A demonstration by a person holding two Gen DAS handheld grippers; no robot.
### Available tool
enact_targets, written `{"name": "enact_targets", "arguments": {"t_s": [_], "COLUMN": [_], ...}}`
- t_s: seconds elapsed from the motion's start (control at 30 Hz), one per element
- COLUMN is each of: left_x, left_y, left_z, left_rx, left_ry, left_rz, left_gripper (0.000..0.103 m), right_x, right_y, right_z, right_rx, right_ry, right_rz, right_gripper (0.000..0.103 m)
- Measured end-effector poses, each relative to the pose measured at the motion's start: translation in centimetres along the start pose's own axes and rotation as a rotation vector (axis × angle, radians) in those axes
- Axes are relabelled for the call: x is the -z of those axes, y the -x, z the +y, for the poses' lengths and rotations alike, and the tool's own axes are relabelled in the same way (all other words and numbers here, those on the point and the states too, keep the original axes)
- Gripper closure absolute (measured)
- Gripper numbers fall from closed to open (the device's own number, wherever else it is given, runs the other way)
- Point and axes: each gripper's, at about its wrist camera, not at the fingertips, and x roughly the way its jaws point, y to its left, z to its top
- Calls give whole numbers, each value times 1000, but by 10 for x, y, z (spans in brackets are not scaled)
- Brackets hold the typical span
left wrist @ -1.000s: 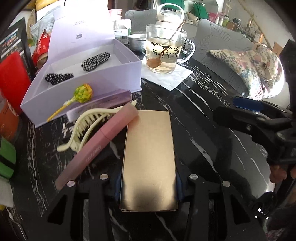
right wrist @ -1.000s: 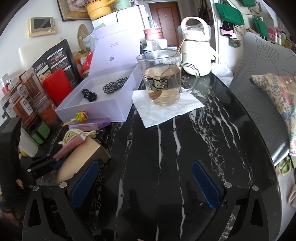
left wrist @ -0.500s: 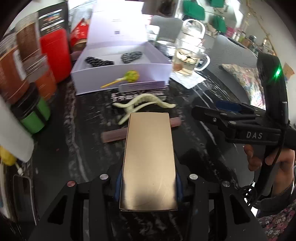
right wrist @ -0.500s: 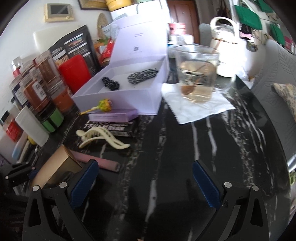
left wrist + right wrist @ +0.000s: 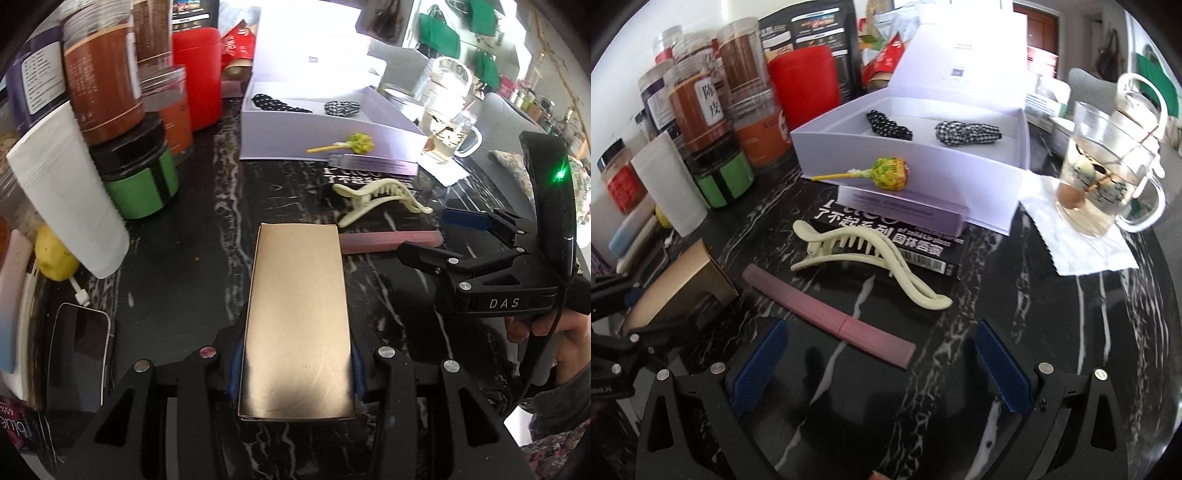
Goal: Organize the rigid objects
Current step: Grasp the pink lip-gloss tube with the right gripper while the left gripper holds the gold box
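Both grippers swung leftward; pink flat stick [image 5: 827,315] now exposed on black marble tabletop [image 5: 1015,295]. Left gripper [image 5: 295,369] jaws pinching gold rectangular carton [image 5: 297,314], held aloft. Right gripper [image 5: 879,365] jaws spread, empty. Risk: carton slipping, only its near end gripped.

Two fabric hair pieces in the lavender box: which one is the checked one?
The checked gingham piece lies toward the box's right end, nearer the glass mug. The other, the black white-dotted piece, lies toward the left end, nearer the jars.
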Motion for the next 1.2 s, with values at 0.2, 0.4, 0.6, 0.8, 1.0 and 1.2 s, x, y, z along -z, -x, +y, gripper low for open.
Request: {"name": "enact_targets", "arguments": {"t_s": [0.2,0.4,0.6,0.8,1.0,1.2], "left_x": [1,1,2,3,1,-2], "left_y": [-3,-6,-5,-4,-6,-12], "left_z": [6,7,8,11,16,22], "left_rx": [-12,-27,-50,-61,-88,-91], "left_ry": [13,8,3,11,15,36], "left_rz": [4,-1,-3,1,-3,12], "left_gripper": [60,60,60,60,60,59], "right_x": [5,14,26,33,17,3], "right_y": [1,9,20,26,12,2], "right_z": [11,17,22,28,31,47], "right_rx": [-3,-10,-58,-137,-84,-110], "right_ry": [65,84,98,103,101,171], "right_rz": [1,0,14,43,26,36], "right_gripper": [32,67,75,57,41,55]}}
